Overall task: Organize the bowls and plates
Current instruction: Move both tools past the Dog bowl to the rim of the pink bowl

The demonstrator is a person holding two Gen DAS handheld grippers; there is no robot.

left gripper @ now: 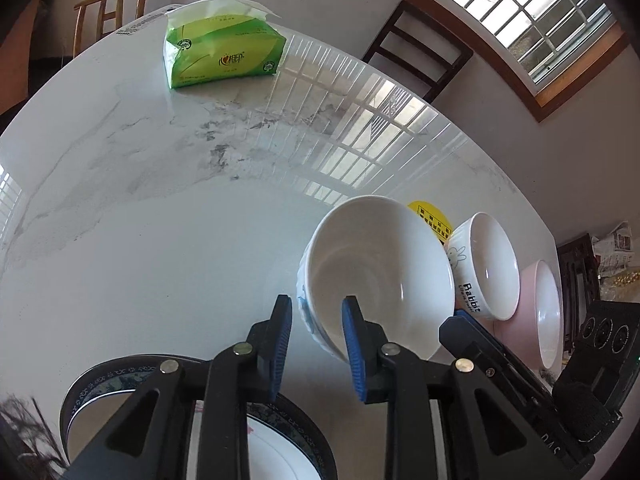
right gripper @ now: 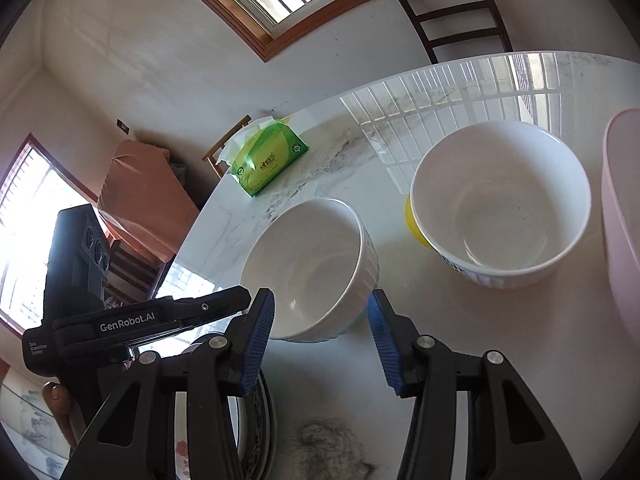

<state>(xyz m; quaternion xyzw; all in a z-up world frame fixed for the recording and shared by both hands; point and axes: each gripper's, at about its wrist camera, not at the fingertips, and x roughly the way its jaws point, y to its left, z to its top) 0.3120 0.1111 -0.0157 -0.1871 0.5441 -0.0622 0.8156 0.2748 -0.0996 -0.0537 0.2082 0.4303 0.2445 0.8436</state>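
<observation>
White glazed ceramic makes up two of three bowls on the glossy marble-patterned table (left gripper: 140, 208): a ribbed white bowl (left gripper: 376, 268) near the grippers and a smaller white bowl printed "Rabbit" (left gripper: 486, 268) to its right, half covering a round yellow sticker (left gripper: 434, 220). Farthest right, a pink bowl (left gripper: 546, 312) is cut off. One blue-patterned plate (left gripper: 100, 384) lies mostly hidden under the left gripper (left gripper: 316, 308), jaws apart over the ribbed bowl's near rim. Jaws also apart and empty, the right gripper (right gripper: 320, 308) hovers beside that bowl. One green plastic tissue pack (left gripper: 222, 52) sits far left.
</observation>
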